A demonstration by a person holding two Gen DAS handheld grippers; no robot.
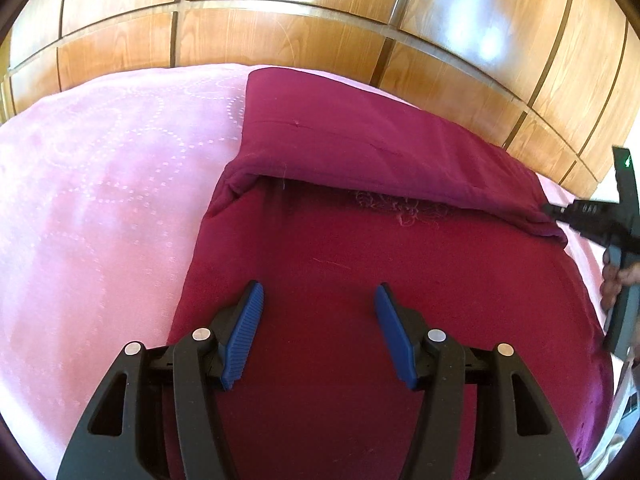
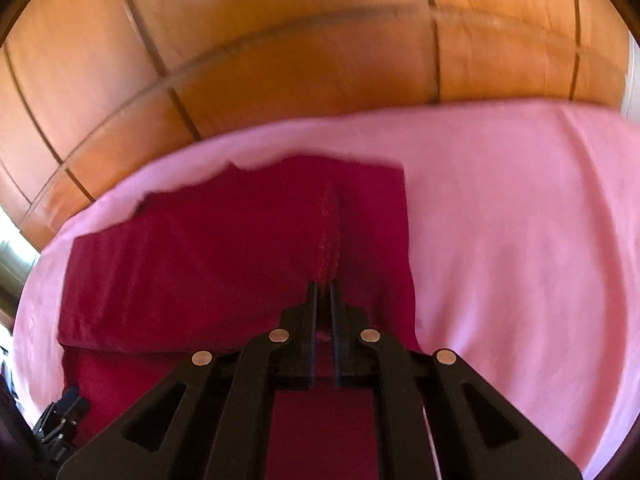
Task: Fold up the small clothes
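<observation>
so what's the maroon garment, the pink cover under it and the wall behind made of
Maroon garment: soft matte fabric, likely a cotton knit; frayed threads show at the folded edge. Pink cover: matte textile with dotted stitched circles. Wall panels: glossy wood or wood-look laminate, with grain and bright reflections.

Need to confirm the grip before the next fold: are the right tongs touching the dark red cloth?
Touching. In the right wrist view the right tongs are shut on a pinched ridge of dark red cloth.
</observation>
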